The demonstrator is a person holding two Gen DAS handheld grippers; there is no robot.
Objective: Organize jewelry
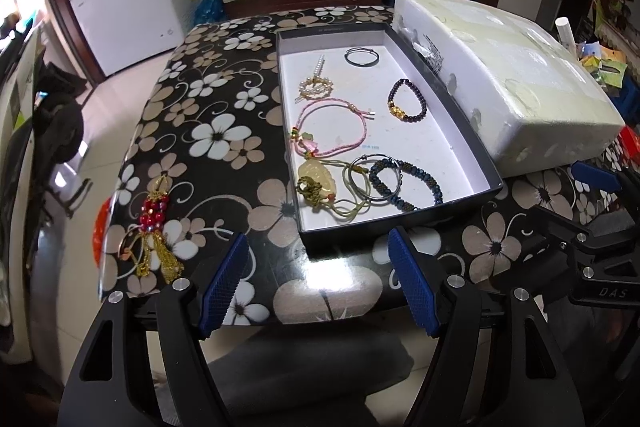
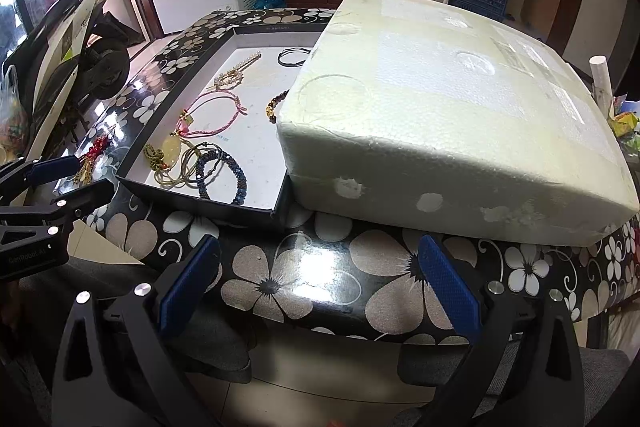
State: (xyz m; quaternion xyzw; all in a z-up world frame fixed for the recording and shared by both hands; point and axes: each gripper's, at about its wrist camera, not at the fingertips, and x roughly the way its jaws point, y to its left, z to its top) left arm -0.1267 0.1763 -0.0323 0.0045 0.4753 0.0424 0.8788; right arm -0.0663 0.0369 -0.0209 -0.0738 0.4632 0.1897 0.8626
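Jewelry's mostly sitting in the black tray (image 1: 460, 115) already: pink cord bracelet (image 1: 332, 127), dark bead bracelet (image 1: 406, 101), blue beaded one (image 1: 404, 187). Red tassel ornament (image 1: 154, 227) lies alone on the floral table's (image 1: 208, 163) left edge. Left gripper (image 1: 316, 279) and right gripper (image 2: 320, 283) both hang wide apart, holding nothing, near the table's front.

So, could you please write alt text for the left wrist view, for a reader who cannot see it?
A shallow black box with a white floor holds several bracelets and cords on a flower-patterned table. A red and gold tassel ornament lies outside it near the table's left edge. The open left gripper frames the foreground, and a white foam box sits to the right.
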